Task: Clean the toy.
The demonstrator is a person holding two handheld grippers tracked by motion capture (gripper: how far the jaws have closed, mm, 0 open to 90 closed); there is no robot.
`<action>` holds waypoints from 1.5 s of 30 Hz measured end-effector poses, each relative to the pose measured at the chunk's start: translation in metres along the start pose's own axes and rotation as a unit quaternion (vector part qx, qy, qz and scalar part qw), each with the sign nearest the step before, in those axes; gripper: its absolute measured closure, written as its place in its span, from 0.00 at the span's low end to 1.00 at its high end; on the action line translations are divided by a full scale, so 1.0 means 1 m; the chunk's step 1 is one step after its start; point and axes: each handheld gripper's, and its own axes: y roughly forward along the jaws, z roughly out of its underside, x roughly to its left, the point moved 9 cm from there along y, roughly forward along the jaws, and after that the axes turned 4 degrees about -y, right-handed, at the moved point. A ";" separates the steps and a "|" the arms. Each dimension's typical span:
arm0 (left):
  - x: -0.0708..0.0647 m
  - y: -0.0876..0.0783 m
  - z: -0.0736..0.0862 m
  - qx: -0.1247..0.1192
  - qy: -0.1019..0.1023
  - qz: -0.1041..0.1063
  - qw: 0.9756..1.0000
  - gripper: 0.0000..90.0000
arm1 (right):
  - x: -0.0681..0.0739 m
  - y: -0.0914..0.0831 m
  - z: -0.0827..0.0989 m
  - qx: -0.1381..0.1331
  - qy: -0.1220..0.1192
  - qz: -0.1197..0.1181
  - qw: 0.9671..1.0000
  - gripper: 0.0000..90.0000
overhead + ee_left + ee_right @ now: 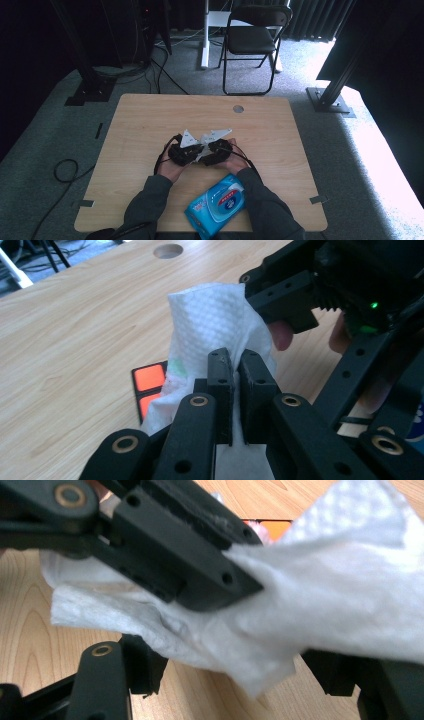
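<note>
left gripper point(232, 362) pinches dimpled white wipe point(215, 320) | right gripper point(225, 675) apparently agape around it

Daylight pours in from the upper right of the high view and blows out the grey carpet point(380, 150) there to near white, while the left side and the black curtains sink into darkness. The light wooden table point(150, 125) is evenly lit with soft shadows under the hands. That frame is pretty low-res and mushy. In the left gripper view the white embossed paper wipe point(210, 325) is crisp, the far edge softer. The right gripper view is super close: the wipe point(340, 590) is blurry and overexposed.
</note>
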 end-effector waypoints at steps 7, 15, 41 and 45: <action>0.017 -0.007 0.003 -0.003 -0.010 -0.025 1.000 0.95 | 0.000 0.000 0.000 0.001 -0.001 0.000 1.000 0.38; 0.047 -0.017 0.009 -0.013 -0.052 -0.064 0.997 0.95 | 0.001 0.001 0.001 0.003 -0.004 -0.003 1.000 0.38; 0.057 -0.026 0.004 -0.034 -0.076 -0.048 0.995 0.95 | 0.002 0.001 0.001 0.004 -0.009 -0.002 1.000 0.38; 0.054 -0.023 0.006 -0.029 -0.075 -0.043 0.996 0.95 | 0.002 0.001 0.002 0.005 -0.009 -0.002 1.000 0.38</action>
